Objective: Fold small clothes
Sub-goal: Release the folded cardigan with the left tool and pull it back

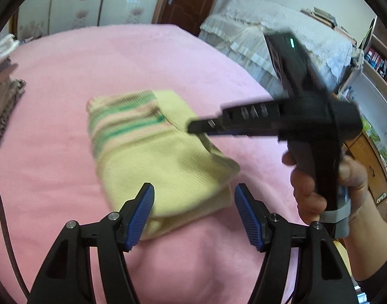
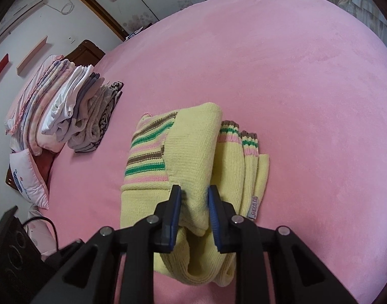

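Note:
A small yellow knit sweater (image 1: 153, 149) with green, pink and brown stripes lies partly folded on the pink bed (image 1: 66, 81). My left gripper (image 1: 194, 197) is open, its blue pads just above the sweater's near edge. My right gripper (image 2: 194, 197) is shut on a fold of the yellow sweater (image 2: 193, 152) and holds it over the rest of the garment. In the left wrist view the right gripper (image 1: 193, 126) reaches in from the right, blurred, over the sweater's middle.
A stack of folded clothes (image 2: 66, 116) sits at the bed's left side, with a pillow (image 2: 26, 177) beside it. A lace-covered piece of furniture (image 1: 282, 33) and bookshelves (image 1: 381, 68) stand beyond the bed's right edge.

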`<state>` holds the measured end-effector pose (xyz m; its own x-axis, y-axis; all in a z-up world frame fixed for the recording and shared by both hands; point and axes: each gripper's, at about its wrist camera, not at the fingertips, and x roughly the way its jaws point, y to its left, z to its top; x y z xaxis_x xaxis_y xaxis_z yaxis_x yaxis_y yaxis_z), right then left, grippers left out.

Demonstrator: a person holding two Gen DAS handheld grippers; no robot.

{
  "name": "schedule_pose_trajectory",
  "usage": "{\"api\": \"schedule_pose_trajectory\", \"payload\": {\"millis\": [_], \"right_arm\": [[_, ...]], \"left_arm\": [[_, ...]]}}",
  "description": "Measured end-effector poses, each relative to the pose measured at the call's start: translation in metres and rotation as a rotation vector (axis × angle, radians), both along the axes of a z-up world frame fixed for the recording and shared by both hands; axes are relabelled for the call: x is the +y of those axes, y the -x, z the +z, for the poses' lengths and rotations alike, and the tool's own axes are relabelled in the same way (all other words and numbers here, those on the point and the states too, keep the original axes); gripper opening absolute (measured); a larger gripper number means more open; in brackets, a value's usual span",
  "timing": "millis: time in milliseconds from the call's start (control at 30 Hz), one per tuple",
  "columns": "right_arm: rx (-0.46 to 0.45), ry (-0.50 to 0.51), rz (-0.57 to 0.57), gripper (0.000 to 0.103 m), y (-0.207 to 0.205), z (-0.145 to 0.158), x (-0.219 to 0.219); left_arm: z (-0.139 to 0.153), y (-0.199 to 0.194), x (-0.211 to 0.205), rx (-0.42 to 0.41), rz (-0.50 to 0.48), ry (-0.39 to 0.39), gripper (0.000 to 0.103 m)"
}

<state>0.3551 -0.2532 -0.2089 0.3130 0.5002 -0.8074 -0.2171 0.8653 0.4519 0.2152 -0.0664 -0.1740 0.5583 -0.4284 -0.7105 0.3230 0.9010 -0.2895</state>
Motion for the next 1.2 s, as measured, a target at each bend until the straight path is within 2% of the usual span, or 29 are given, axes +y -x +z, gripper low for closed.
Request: {"api": "schedule_pose_trajectory", "payload": {"millis": [133, 267, 367, 467, 500, 533, 633, 833, 1000, 1133, 1200], "right_arm": [[-0.012, 0.003, 0.0, 0.028, 0.0, 0.004, 0.002], [0.006, -0.012, -0.004, 0.031, -0.005, 0.0, 0.005], [0.023, -0.025, -0.01, 0.031, -0.01, -0.004, 0.008], [0.03, -0.026, -0.016, 0.031, -0.014, -0.009, 0.013], [0.021, -0.017, -0.017, 0.03, -0.015, -0.01, 0.014], [0.013, -0.009, -0.019, 0.022, -0.014, -0.01, 0.014], [-0.032, 0.009, -0.042, 0.011, -0.002, -0.004, 0.007], [-0.031, -0.032, -0.182, 0.009, 0.037, -0.018, -0.028], [0.003, -0.034, -0.252, 0.008, 0.047, -0.041, -0.037], [-0.014, 0.027, -0.264, 0.008, 0.048, -0.049, -0.03], [-0.021, 0.043, -0.266, 0.008, 0.049, -0.049, -0.028]], "left_arm": [[0.018, -0.01, 0.043, -0.042, 0.103, 0.047, 0.079], [0.02, -0.031, 0.046, -0.021, 0.202, 0.041, 0.079], [0.009, -0.043, 0.043, -0.001, 0.247, -0.008, 0.079], [-0.011, -0.062, 0.043, 0.056, 0.272, -0.038, 0.079], [-0.02, -0.071, 0.041, 0.066, 0.276, -0.037, 0.079], [-0.026, -0.075, 0.04, 0.08, 0.281, -0.039, 0.079], [-0.039, -0.082, 0.035, 0.111, 0.295, -0.054, 0.079], [-0.054, -0.08, 0.026, 0.14, 0.245, -0.004, 0.08], [-0.058, -0.076, 0.006, 0.124, 0.213, -0.047, 0.081], [-0.07, -0.082, 0.0, 0.115, 0.205, -0.089, 0.093], [-0.074, -0.086, 0.005, 0.145, 0.208, -0.048, 0.093]]}}
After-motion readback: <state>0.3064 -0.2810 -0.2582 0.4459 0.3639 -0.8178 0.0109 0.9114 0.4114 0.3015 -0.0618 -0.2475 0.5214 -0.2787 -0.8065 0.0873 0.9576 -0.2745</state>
